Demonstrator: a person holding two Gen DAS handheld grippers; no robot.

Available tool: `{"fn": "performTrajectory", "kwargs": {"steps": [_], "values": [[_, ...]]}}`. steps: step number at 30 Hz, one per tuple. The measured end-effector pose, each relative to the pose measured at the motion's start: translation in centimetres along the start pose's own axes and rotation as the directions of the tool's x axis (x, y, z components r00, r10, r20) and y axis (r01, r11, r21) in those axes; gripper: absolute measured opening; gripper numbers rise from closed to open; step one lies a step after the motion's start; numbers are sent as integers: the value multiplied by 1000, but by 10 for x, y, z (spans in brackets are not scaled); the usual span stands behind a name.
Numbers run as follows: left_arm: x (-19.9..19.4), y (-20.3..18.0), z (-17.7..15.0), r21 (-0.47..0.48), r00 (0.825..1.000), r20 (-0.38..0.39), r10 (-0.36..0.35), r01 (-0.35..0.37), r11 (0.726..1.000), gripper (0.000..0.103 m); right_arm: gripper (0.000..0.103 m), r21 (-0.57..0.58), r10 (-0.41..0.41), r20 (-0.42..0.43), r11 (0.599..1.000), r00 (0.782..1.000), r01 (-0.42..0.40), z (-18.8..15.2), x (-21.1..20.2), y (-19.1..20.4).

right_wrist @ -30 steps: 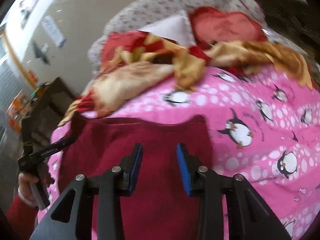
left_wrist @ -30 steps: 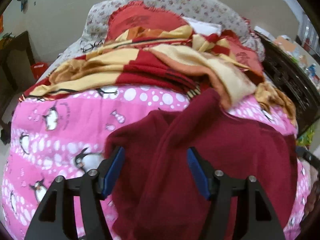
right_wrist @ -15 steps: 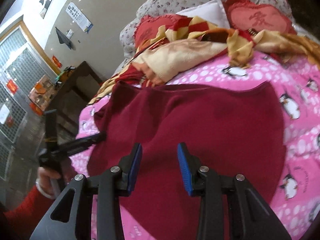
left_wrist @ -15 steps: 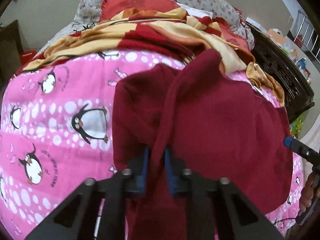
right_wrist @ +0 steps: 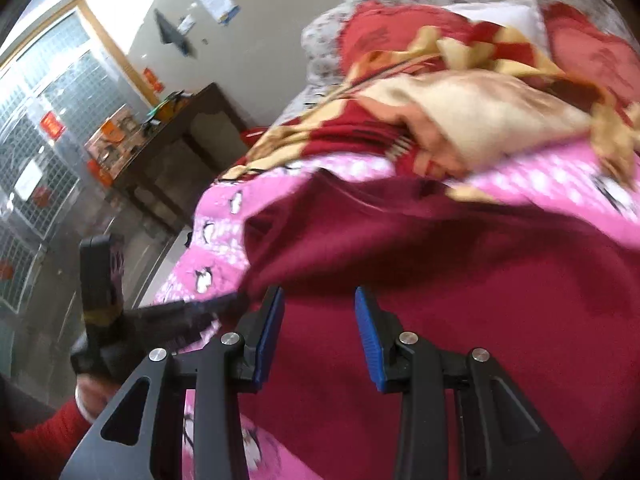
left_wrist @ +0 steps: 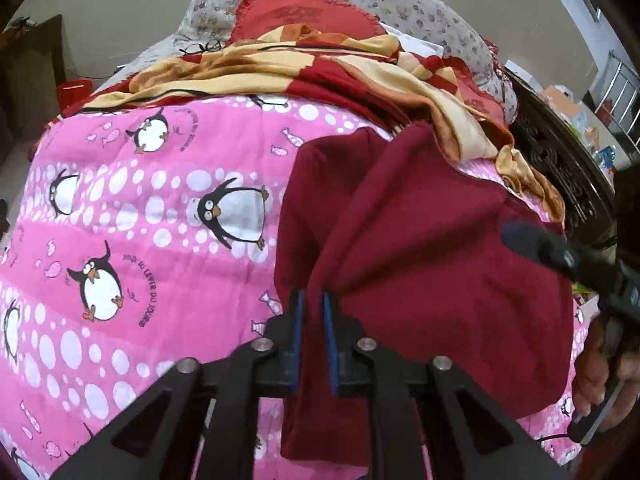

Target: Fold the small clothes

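Observation:
A dark red garment [left_wrist: 432, 264] lies on a pink penguin-print bedcover [left_wrist: 132, 248]. My left gripper [left_wrist: 311, 300] is shut on a bunched fold of the garment's left part and lifts it, so the cloth hangs below the blue pads. In the right wrist view the same garment [right_wrist: 460, 280] fills the middle. My right gripper [right_wrist: 318, 300] is open just above the cloth, with nothing between its blue pads. The left gripper [right_wrist: 224, 304] shows there at the left, pinching the garment's edge. The right gripper's fingers [left_wrist: 552, 252] show at the right of the left wrist view.
A red and yellow blanket [left_wrist: 320, 68] is heaped at the back of the bed, with red cushions [left_wrist: 304, 16] and a floral pillow behind it. A dark wooden table [right_wrist: 176, 132] stands left of the bed. A dark carved bed frame [left_wrist: 560, 168] runs along the right.
My left gripper closed on a fold of the garment and pulled it up and toward the right. My right gripper stayed open and moved closer over the cloth.

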State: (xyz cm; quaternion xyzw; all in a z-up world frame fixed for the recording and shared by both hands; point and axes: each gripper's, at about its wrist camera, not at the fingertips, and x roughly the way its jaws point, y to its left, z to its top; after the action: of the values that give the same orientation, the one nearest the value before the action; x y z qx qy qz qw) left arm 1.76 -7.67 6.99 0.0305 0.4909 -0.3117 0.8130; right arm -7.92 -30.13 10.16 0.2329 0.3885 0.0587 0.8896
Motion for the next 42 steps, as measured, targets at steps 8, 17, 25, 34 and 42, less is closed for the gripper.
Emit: {"fn": "performTrajectory", "kwargs": {"steps": [8, 17, 25, 34, 42], "values": [[-14, 8, -31, -16, 1000, -15, 10, -10, 1000, 58, 48, -71, -95, -50, 993, 994, 91, 34, 80, 18], [7, 3, -42, 21, 996, -32, 88, -87, 996, 58, 48, -63, -108, -50, 992, 993, 105, 43, 103, 18], [8, 2, -42, 35, 995, -26, 98, -97, 995, 58, 51, -76, -129, -10, 989, 992, 128, 5, 12, -3], [9, 1, -43, 27, 993, -20, 116, -115, 993, 60, 51, 62, -325, 57, 945, 944, 322, -76, -98, -63], [-7, -7, -43, 32, 991, 5, 131, -131, 991, 60, 55, 228, -437, 69, 882, 897, 412, -121, -147, -103]]}}
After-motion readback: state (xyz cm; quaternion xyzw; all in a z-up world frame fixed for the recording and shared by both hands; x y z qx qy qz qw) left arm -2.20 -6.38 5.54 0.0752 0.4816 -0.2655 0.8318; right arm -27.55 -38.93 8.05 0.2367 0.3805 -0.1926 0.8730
